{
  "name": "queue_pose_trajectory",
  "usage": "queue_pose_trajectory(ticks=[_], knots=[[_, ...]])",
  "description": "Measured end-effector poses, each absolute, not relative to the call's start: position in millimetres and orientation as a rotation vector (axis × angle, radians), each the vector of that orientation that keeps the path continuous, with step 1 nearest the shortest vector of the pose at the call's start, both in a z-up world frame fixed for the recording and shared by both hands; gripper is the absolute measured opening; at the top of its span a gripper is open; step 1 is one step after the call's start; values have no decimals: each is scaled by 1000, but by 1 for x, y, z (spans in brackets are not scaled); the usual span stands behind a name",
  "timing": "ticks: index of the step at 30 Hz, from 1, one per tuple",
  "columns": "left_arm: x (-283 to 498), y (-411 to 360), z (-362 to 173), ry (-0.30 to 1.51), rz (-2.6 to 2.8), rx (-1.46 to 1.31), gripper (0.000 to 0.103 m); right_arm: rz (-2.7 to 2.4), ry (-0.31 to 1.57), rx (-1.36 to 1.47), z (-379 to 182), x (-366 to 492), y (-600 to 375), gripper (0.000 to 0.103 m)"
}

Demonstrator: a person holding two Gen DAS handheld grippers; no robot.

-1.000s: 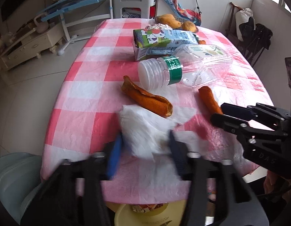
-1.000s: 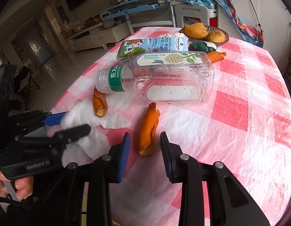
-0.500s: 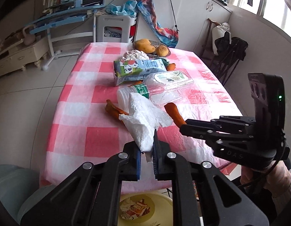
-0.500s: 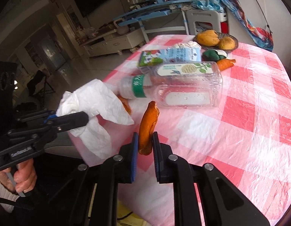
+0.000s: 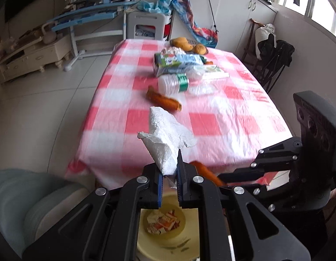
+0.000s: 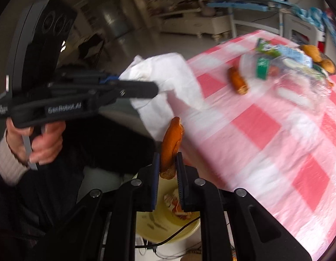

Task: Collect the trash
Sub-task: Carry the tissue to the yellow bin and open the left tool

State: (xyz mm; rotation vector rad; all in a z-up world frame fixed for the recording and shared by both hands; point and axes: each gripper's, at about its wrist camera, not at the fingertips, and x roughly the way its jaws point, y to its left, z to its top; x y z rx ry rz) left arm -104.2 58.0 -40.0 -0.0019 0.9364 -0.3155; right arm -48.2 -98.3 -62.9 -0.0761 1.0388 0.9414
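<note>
Left wrist view: your left gripper [image 5: 169, 181] is clamped on a crumpled white paper towel [image 5: 164, 140], held over the yellow plastic bin [image 5: 168, 237] at 6 o'clock, which already holds scraps. Your right gripper [image 6: 166, 175] pinches a curled orange peel strip [image 6: 171, 145] above the same bin. Neither is dropped yet. Left on the pink-checked tablecloth [image 5: 211, 119]: another orange peel [image 5: 164, 101], a clear plastic bottle [image 5: 189, 83] and a milk carton [image 5: 176, 63], toward 12 o'clock.

Left claw [image 5: 169, 174] closed on the white tissue [image 5: 165, 139] and lifted it off the bench [image 5: 233, 130], now over the yellow bin [image 5: 168, 239]. Right claw [image 6: 167, 169] clamped the orange peel [image 6: 171, 143] and carried it off the bench edge, above the same bin.
</note>
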Motion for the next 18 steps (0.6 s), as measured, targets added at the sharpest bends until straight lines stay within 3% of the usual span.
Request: queue_pose_trajectory(ticks=[4, 6, 7, 14, 18], knots=[[-126, 59, -49, 993, -305, -23, 10, 1008, 1108, -161, -78, -71, -78, 17], [-137, 57, -55, 1030, -287, -21, 10, 994, 1139, -184, -84, -76, -75, 37], [-140, 55, -58, 1045, -279, -22, 10, 986, 1147, -191, -86, -77, -76, 52], [-167, 52, -87, 1195, -229, -33, 15, 847, 1146, -191, -86, -86, -100, 53], [-181, 45, -92, 1219, -224, 16, 46, 755, 1101, -140, -78, -83, -114, 58]])
